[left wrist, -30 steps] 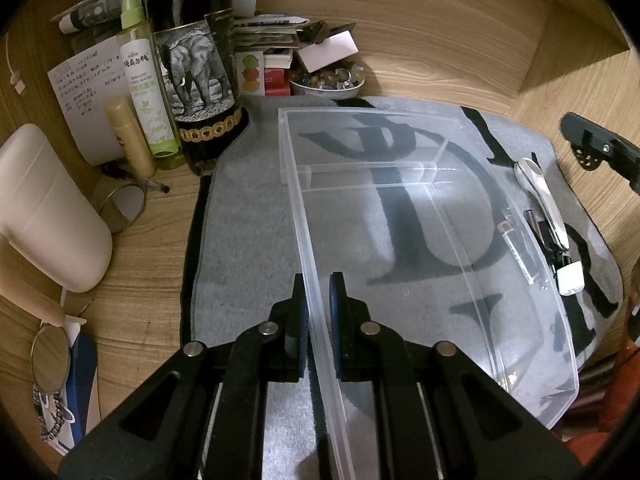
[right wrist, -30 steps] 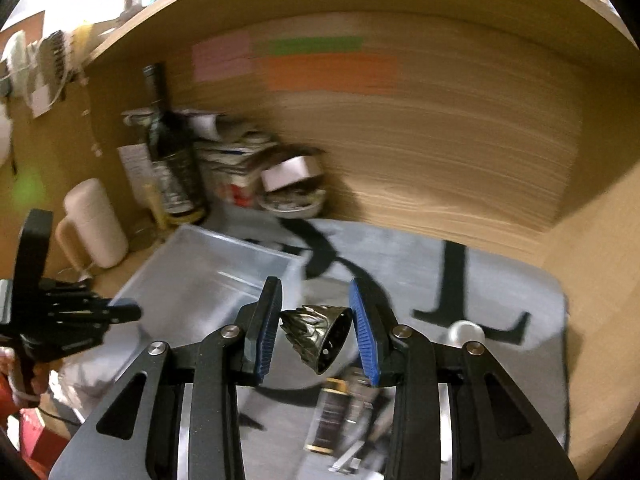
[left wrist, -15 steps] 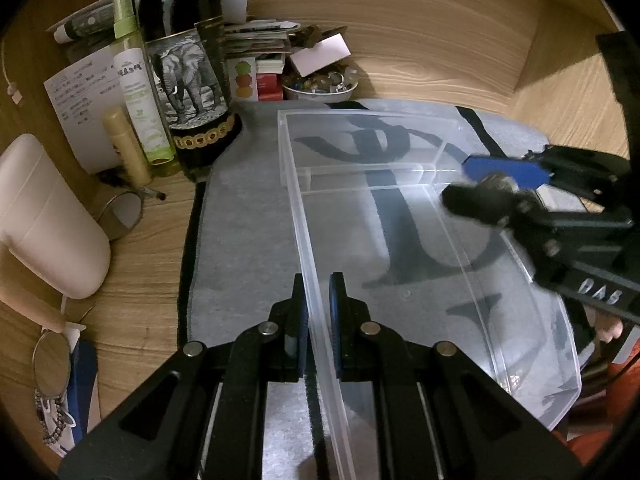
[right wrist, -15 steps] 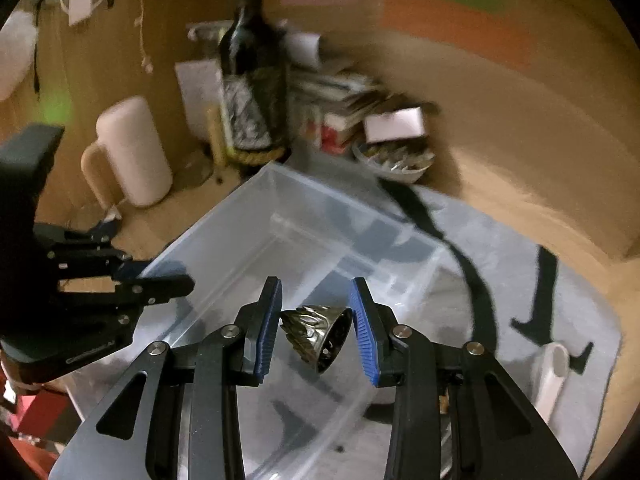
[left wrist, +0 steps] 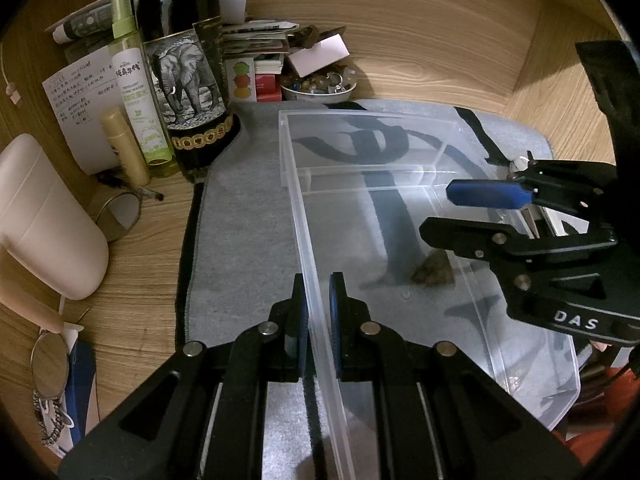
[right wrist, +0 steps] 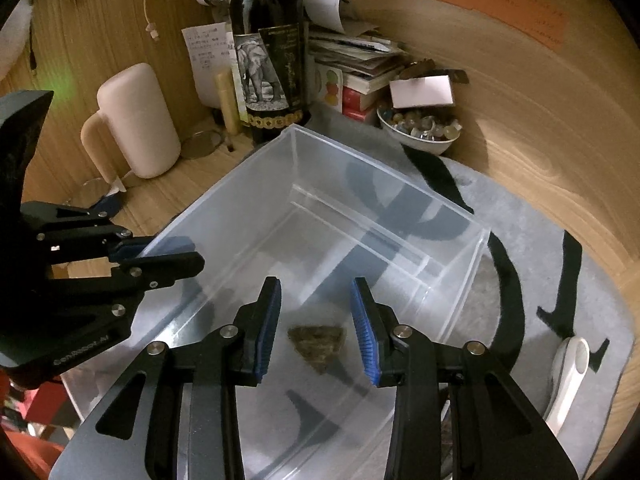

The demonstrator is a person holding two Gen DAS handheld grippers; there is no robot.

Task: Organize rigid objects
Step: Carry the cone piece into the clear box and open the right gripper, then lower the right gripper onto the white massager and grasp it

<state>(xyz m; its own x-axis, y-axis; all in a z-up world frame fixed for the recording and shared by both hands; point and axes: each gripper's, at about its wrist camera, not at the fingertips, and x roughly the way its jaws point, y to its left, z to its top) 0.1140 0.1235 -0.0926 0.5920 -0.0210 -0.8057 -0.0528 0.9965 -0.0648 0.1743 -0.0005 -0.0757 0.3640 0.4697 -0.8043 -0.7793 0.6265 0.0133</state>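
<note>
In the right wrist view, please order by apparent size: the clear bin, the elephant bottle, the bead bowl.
1. clear bin
2. elephant bottle
3. bead bowl
The bin is nearest, which exaggerates it.

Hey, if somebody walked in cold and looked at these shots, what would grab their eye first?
Probably the clear plastic bin on the grey mat, with a small ridged metal cone lying alone on its floor below the right gripper, whose jaws stand apart. Next, the left gripper clamped on the bin's near wall. Behind the bin stands a tall dark bottle with an elephant label.
</note>
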